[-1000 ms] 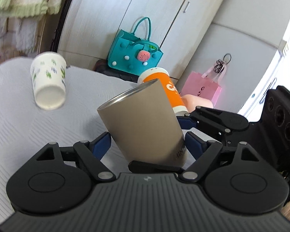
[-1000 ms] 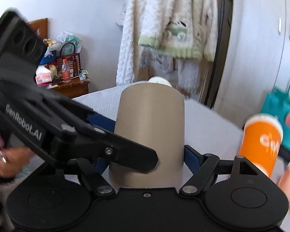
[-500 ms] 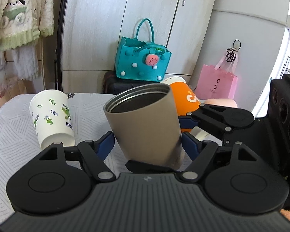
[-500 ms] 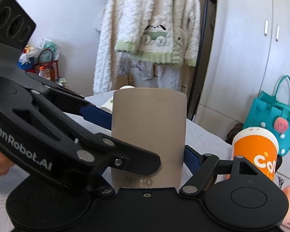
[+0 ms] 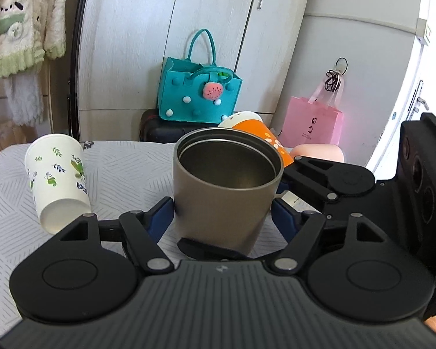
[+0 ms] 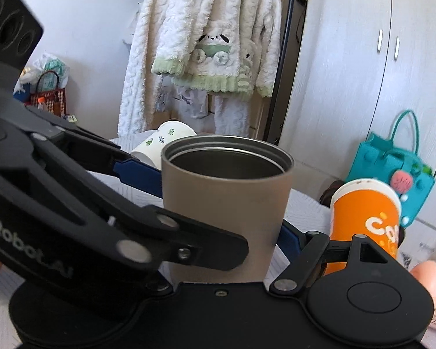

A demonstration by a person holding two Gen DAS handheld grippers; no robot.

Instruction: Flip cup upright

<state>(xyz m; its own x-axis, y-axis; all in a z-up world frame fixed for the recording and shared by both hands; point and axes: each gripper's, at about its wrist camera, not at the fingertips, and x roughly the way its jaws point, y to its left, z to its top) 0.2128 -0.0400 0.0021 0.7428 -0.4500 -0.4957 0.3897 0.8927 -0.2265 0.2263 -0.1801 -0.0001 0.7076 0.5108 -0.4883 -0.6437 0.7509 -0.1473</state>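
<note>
A tan metal cup (image 5: 218, 200) stands nearly upright, open mouth up, between the blue pads of both grippers. My left gripper (image 5: 221, 218) is shut on its lower body. My right gripper (image 6: 223, 232) is shut on the same cup (image 6: 226, 203), crossing the left one; its left pad is hidden behind the left gripper's body. The cup's base is low over the white patterned cloth (image 5: 125, 168); whether it touches is hidden.
A white leaf-print paper cup (image 5: 58, 180) stands upside down at the left. An orange paper cup (image 6: 363, 221) stands upside down behind the tan cup. A teal bag (image 5: 197, 96) and a pink bag (image 5: 314, 122) sit by the white cupboards beyond the table.
Both grippers have turned the tan cup from tilted, mouth pointing away, to nearly upright with its open mouth facing up, and lowered it toward the cloth.
</note>
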